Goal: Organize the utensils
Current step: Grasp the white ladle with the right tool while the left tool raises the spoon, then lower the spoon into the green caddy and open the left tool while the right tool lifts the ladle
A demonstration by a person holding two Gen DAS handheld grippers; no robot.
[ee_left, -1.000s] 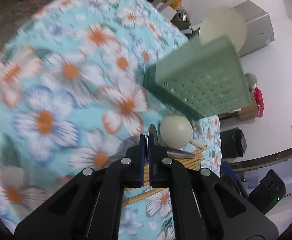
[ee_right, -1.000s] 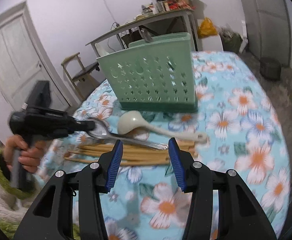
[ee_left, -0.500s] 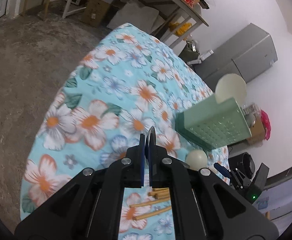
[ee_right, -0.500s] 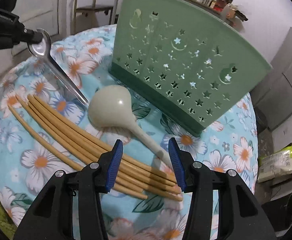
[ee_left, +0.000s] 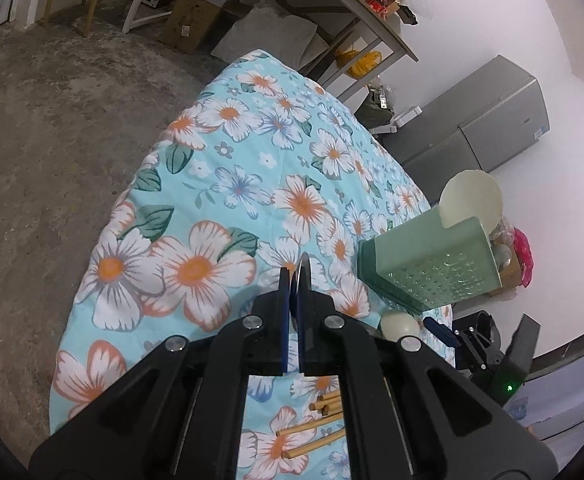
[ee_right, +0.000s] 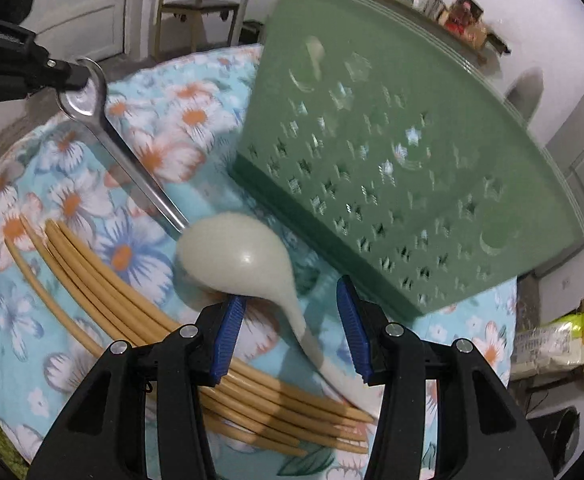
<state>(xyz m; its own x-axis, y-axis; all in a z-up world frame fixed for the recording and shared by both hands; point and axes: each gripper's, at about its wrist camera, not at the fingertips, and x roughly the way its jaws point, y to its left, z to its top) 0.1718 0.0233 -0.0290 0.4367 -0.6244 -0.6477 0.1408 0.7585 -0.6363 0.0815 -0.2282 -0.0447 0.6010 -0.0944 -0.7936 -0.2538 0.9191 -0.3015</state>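
1. So far, one cream utensil [ee_left: 472,200] stands in the green perforated holder [ee_right: 392,152] on the flowered tabletop [ee_left: 220,184]; its round end sticks up over the rim in the left wrist view. What else is inside the holder cannot be told.
2. The left hand-held gripper [ee_left: 294,280] has its jaws pinched tight on the bowl end of a metal spoon [ee_right: 104,120]. The spoon hangs lifted above the cloth, its handle slanting down toward the cream ladle [ee_right: 236,260], and is not yet in the holder.
3. The right hand-held gripper [ee_right: 292,328] holds nothing. Its jaws stand half apart on either side of the ladle's handle, just above it, without touching.
4. Left to do, by my judgement: the spoon, the ladle, and the bundle of wooden chopsticks [ee_right: 132,320] lying beside it.
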